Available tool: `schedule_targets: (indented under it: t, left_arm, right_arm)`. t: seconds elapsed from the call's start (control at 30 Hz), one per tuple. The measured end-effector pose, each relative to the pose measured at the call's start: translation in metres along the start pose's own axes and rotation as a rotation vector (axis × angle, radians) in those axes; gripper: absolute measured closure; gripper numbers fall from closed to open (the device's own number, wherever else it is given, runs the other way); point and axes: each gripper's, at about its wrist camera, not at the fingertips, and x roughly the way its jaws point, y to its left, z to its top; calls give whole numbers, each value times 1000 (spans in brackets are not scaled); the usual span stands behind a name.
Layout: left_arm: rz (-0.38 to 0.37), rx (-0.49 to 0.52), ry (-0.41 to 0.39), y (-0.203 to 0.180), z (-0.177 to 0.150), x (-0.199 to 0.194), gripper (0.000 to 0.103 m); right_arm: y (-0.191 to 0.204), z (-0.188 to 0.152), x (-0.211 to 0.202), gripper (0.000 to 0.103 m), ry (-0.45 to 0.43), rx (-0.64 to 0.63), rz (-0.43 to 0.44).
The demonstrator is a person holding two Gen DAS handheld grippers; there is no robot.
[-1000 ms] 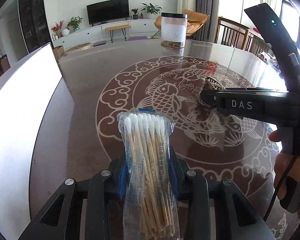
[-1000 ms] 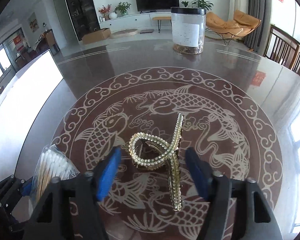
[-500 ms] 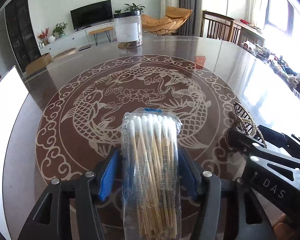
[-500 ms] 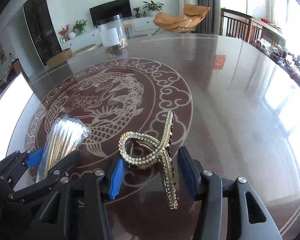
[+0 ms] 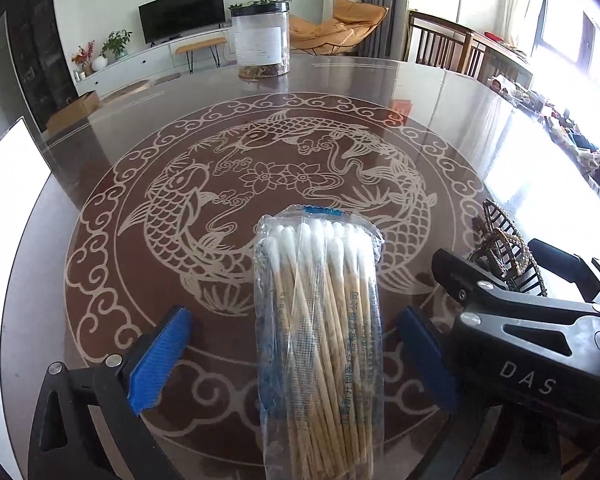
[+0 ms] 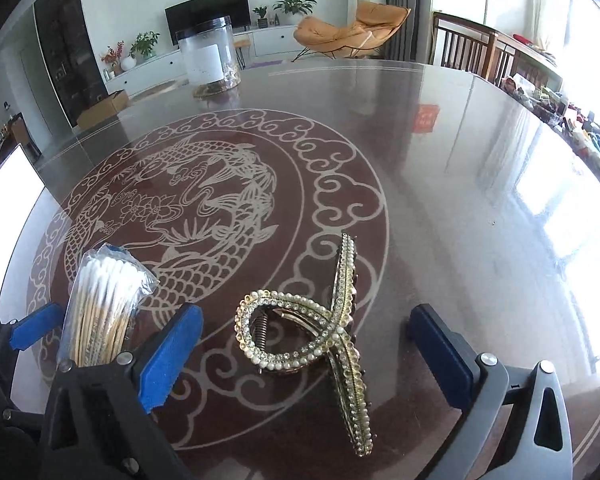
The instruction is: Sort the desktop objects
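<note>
The left gripper (image 5: 294, 354) had just been opening; its blue pads (image 5: 158, 360) stood clear of the cotton swab pack (image 5: 320, 332) between them on the table (image 5: 140, 312). The right gripper (image 5: 512, 280) straddled a jewelled hair clip (image 5: 500, 244) near the table's right edge

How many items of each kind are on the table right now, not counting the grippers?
Pack of cotton swabs: 1, lying between the open left gripper's pads
Jewelled hair claw clip: 1, lying between the open right gripper's pads
Clear jar with a black lid: 1, standing at the far side of the table
Total: 3
</note>
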Motion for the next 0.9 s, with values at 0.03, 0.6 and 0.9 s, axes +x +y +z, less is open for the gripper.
schedule_targets:
  t: [0.03,0.6,0.9]
  left_arm:
    - [1,0,0,0,0,0,0]
    - [7,2,-2,-2,-2,0,0]
    - [-6,9,-2,-4,-3,1,0]
  right_arm:
    - [1,0,1,0,2,-1,-6]
    - [-35,-3,-6,0,58,-21,27]
    - [-48,-9,-10,0,10,-74,67]
